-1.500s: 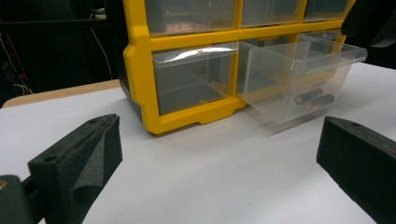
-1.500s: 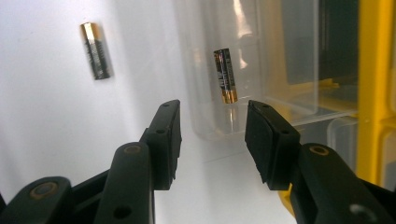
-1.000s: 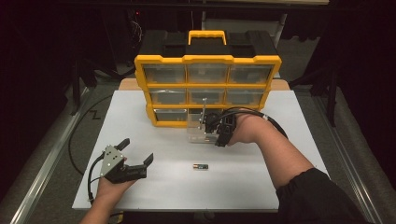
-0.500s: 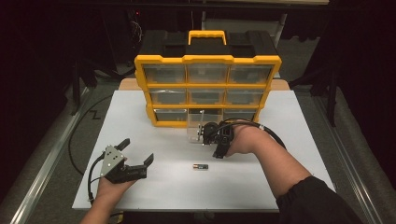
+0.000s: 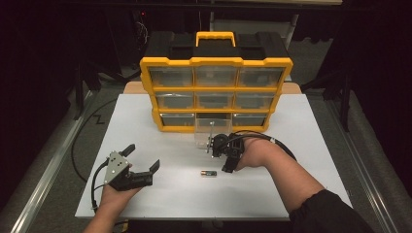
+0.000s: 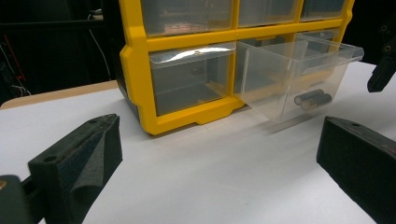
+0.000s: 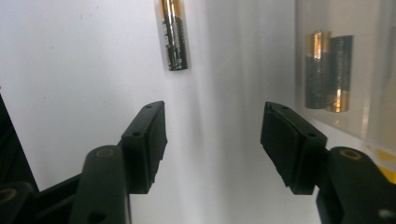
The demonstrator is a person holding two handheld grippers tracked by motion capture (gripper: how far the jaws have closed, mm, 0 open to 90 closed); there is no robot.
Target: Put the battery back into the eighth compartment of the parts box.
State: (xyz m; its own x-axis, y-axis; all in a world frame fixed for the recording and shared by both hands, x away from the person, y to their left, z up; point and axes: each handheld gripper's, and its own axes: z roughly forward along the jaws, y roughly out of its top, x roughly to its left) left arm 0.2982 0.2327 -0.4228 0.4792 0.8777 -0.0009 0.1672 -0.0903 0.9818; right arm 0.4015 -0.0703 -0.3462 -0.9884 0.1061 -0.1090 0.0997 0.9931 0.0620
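A battery (image 5: pixel 209 173) lies on the table (image 5: pixel 311 145) before the pulled-out drawer (image 5: pixel 204 131) holding two batteries (image 6: pixel 313 99).

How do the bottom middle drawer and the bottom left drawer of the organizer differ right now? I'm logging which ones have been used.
The bottom middle drawer is pulled out over the white table; the bottom left drawer sits shut in the yellow frame. The middle one holds two batteries lying side by side; what the left one holds cannot be told through its front. Both are clear plastic.

The white table (image 5: pixel 301 145) carries a yellow drawer cabinet (image 5: pixel 216 82) at its far centre and a loose battery (image 5: pixel 209 173) near centre.
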